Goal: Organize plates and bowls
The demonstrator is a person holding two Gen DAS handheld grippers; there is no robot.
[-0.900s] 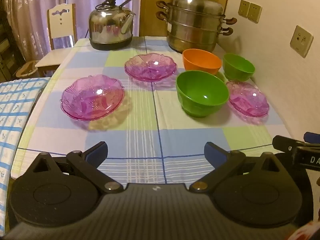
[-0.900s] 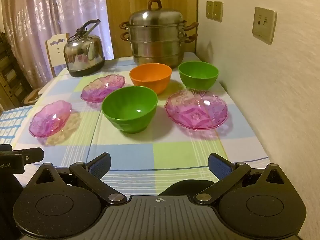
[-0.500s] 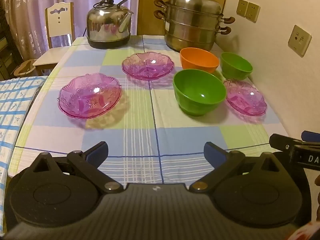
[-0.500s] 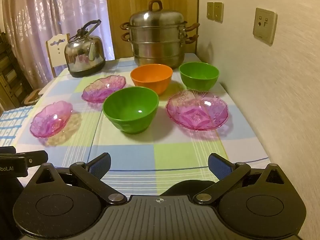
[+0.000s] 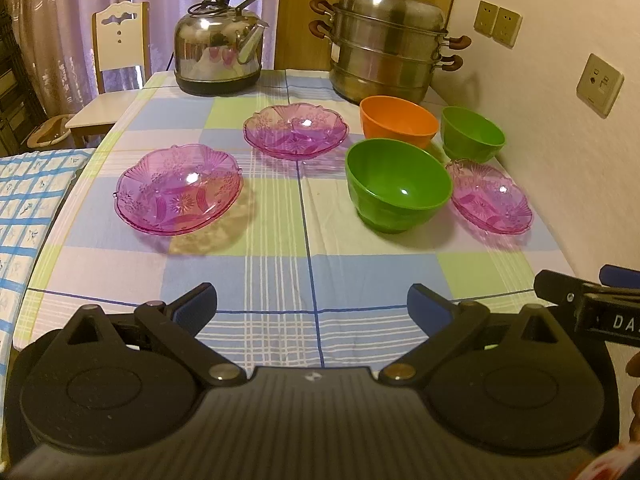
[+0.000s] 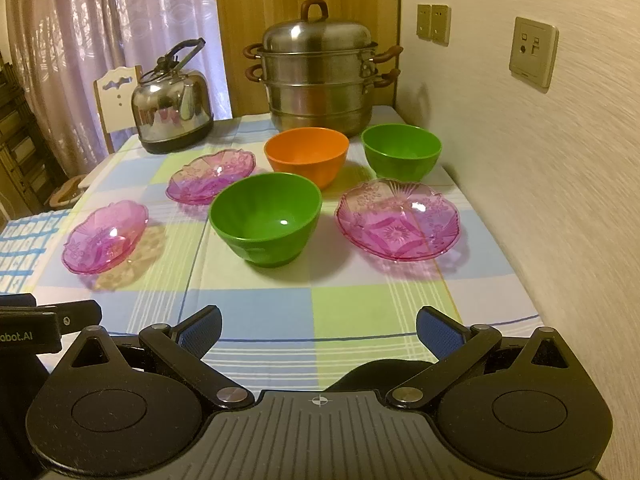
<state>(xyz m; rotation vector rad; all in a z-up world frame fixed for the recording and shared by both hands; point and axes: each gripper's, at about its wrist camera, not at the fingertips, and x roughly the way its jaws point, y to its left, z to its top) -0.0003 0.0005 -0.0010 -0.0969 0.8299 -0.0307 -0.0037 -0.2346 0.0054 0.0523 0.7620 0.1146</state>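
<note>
Both grippers have edged slightly forward. The left gripper (image 5: 312, 304) and right gripper (image 6: 318, 326) are spread, empty. Ahead lie three pink plates (image 5: 179, 189) and three bowls (image 6: 266, 218), unsorted; nothing grasped yet.

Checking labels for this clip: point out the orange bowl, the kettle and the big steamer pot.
orange bowl (image 6: 306, 152), right wrist view, inside wall.
kettle (image 5: 218, 54), left wrist view, shiny body.
steamer pot (image 6: 320, 92), right wrist view, middle tier wall.
</note>
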